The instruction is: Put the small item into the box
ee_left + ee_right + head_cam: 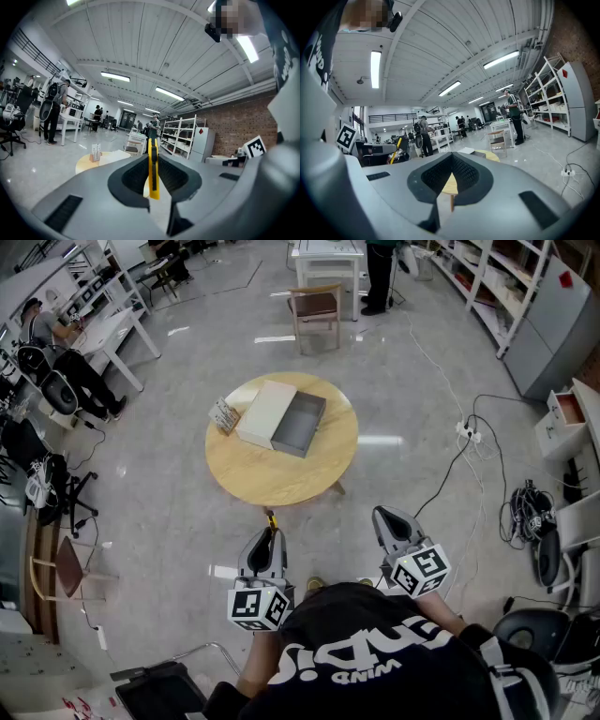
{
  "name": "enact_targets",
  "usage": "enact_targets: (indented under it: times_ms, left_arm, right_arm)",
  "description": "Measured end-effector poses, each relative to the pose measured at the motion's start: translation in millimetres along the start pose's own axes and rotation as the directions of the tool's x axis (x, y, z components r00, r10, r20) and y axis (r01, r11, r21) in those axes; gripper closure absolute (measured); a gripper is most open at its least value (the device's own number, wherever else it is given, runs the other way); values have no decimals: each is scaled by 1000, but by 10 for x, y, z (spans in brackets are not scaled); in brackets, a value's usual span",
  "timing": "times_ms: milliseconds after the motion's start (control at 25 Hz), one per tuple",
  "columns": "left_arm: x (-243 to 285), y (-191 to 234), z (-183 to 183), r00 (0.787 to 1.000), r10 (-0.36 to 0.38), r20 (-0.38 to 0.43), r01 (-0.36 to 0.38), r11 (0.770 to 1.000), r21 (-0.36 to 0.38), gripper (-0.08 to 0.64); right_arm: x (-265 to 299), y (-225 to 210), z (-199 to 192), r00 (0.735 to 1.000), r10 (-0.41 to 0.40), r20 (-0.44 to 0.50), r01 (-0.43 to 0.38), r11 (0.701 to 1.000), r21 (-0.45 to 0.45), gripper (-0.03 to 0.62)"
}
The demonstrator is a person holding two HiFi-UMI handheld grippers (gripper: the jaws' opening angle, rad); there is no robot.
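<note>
Clamped in left gripper [269, 542], yellow utility knife [153, 168] pointing lengthwise at open box [302, 425], well ahead; right gripper [389, 521] closed, empty.

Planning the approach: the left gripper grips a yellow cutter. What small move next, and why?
Probably step forward and carry the left gripper toward the open grey box on the round table: the yellow cutter is clamped between its jaws, and the box lies well ahead.

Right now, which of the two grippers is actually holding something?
The left gripper: its fingers are shut on a yellow utility knife standing between them. The right gripper has its fingers closed together with nothing between them.
</note>
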State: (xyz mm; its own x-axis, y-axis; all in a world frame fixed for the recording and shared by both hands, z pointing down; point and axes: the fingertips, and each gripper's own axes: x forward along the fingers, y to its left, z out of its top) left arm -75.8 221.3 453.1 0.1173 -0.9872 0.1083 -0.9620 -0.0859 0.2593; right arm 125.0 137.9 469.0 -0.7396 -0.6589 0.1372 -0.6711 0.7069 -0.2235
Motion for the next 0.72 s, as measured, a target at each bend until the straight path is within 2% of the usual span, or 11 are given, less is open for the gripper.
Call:
enact_targets:
  times_ms: [280, 480, 720]
  left_arm:
    - [35, 19, -23, 1000, -16, -10, 16, 1000, -8, 492]
    - [103, 174, 23, 999, -43, -2, 43, 998, -41, 492]
    - [119, 273, 22, 996, -94, -5, 94, 995, -34, 492]
  right_arm:
    - [12, 17, 4, 1000, -24, 10, 24, 1000, -5, 589]
    - [75, 131, 10, 999, -31, 16, 31, 999, -17, 589]
    - [10, 168, -61, 995, -93, 41, 94, 995, -12, 589]
